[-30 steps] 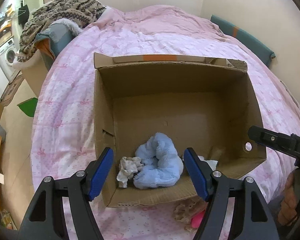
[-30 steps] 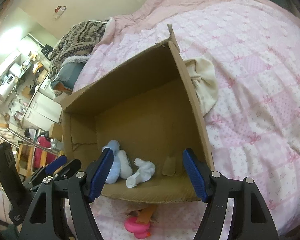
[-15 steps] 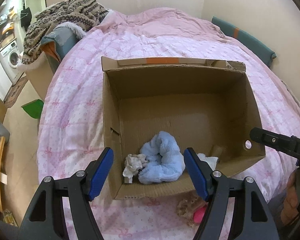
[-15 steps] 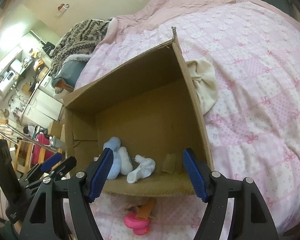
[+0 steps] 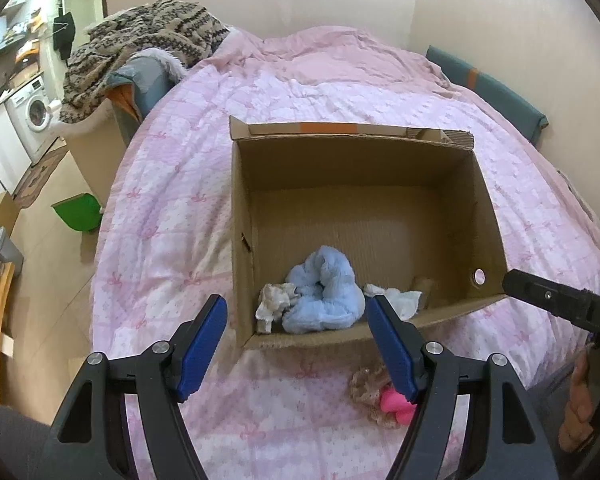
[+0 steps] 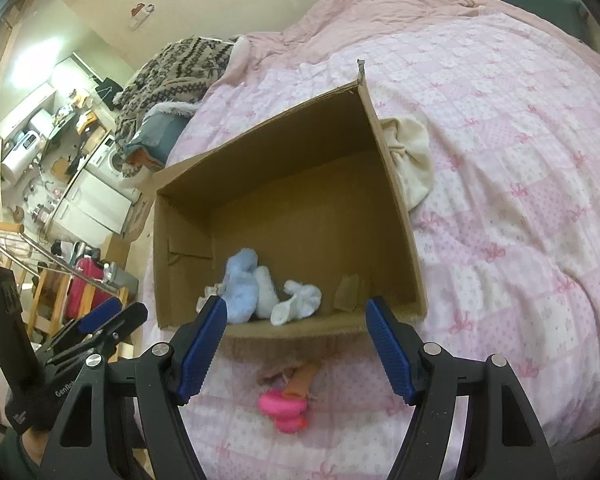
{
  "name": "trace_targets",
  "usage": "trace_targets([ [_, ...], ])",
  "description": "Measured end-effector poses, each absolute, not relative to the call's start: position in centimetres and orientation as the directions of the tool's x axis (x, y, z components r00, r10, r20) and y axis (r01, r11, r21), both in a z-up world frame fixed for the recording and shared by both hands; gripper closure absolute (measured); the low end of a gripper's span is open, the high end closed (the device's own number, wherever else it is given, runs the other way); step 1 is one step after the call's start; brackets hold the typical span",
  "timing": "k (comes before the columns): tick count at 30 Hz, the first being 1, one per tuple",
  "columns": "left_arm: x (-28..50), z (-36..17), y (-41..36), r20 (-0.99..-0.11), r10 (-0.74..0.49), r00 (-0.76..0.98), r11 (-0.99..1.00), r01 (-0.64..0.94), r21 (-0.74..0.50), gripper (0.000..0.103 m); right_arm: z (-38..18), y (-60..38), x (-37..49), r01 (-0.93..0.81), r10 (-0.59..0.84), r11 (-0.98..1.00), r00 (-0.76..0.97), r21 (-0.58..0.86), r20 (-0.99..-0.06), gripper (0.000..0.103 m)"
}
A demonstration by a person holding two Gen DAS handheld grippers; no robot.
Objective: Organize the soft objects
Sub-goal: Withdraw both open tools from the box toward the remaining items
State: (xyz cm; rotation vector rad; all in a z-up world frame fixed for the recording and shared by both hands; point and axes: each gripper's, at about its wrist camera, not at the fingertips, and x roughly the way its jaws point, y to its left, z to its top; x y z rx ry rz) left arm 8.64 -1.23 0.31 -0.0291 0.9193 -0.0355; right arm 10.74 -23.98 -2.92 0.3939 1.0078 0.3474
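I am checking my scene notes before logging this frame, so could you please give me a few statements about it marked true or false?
1. The cardboard box sits open on the pink quilt. True.
2. The light blue fluffy item lies outside the box. False: it lies inside, near the front wall.
3. The left gripper holds a sock. False: its jaws are open and empty.
4. A pink toy lies on the quilt in front of the box. True.
5. The right gripper has its jaws open. True.
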Motion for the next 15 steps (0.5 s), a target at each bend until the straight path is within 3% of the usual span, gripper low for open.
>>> trace_targets([
  [15, 4.1, -0.6, -0.7, -0.820, -0.038, 0.571, 0.997, -0.031, -0.068, 0.033, -3.1, -24.1, 6.4, -0.083, 0.453, 0.876, 0.484, 0.476, -0.749, 0.027],
])
